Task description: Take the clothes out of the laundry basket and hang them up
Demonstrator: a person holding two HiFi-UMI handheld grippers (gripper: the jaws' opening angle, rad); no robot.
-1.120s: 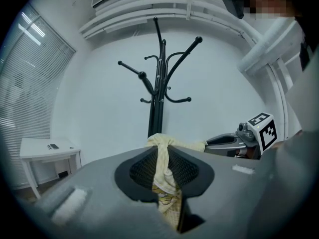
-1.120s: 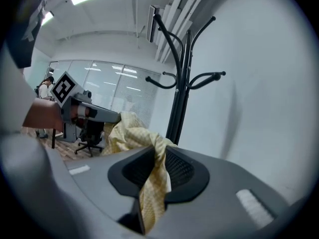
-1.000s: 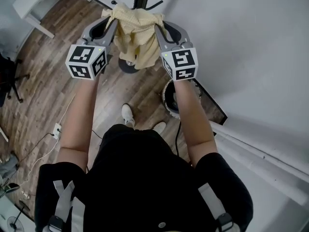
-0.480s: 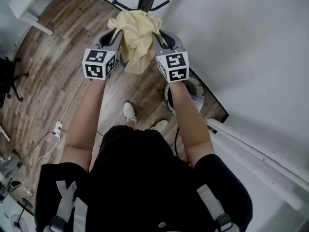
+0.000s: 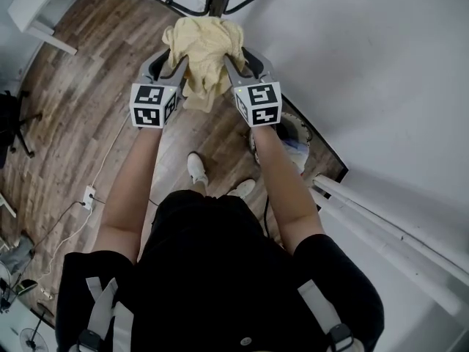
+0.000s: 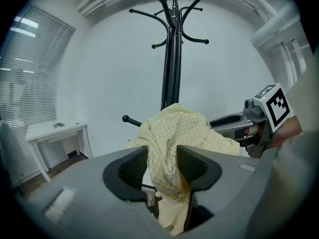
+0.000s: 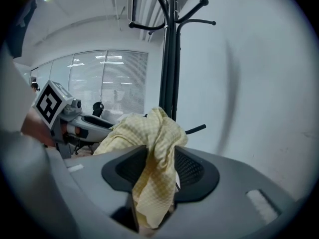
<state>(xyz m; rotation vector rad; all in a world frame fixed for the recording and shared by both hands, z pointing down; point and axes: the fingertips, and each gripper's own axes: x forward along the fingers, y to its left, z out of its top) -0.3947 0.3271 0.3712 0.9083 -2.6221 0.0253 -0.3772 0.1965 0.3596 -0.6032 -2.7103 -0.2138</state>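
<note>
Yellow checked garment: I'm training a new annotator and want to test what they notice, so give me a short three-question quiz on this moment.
1. True or false: only the left gripper has cloth of the yellow checked garment between its jaws.
2. What stands directly behind the garment? A) a ladder B) a black coat stand C) a bookshelf
3. Is the garment spread out flat or bunched up?

Key
1. False: the right gripper has cloth between its jaws too. Both grippers' jaws are opening.
2. B
3. Bunched up, in a heap between the two grippers.
</note>
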